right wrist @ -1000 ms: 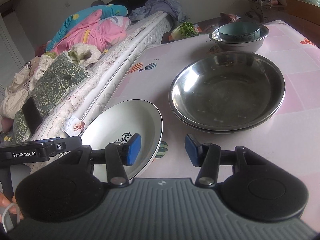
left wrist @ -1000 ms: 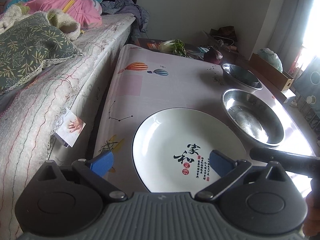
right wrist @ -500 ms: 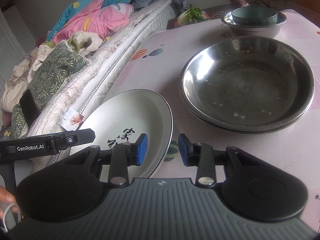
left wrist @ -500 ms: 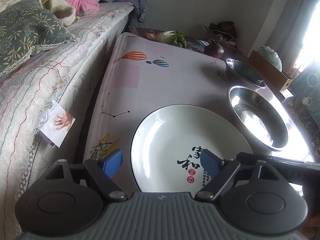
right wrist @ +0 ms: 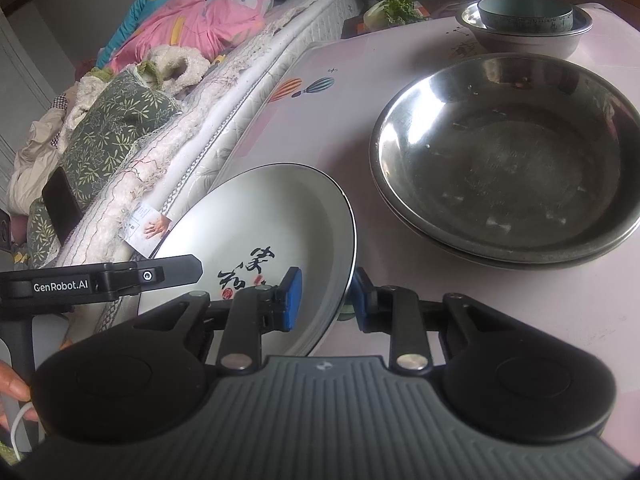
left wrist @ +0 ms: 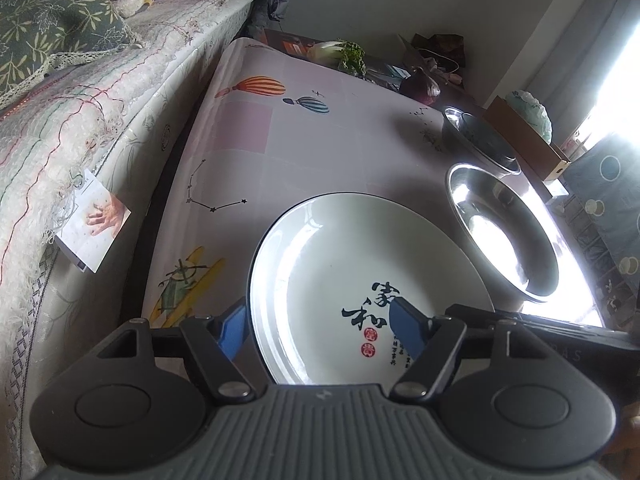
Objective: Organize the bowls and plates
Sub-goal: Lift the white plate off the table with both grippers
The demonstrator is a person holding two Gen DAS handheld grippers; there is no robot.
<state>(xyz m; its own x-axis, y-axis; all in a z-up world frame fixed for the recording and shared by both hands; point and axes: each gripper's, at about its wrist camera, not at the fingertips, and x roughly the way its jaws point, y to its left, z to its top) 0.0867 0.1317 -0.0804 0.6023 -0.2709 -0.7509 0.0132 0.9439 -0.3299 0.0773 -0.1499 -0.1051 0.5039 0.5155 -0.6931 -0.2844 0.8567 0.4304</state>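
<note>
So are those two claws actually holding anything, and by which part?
Both straddle the white plate at its rim, left gripper on one side, right gripper on the other. Both jaws are closing; neither visibly clamps yet.

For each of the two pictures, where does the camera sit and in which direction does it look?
Left wrist view: sits on the left gripper, looking down along the table; its closing fingers straddle the white plate's left rim; the right gripper's bar crosses at lower right.
Right wrist view: sits on the right gripper, looking toward the large steel basin; its closing fingers straddle the plate's right rim; the left gripper and a hand show at left.
Shared: plate, basin, the small steel bowl holding a teal one, the bed.
</note>
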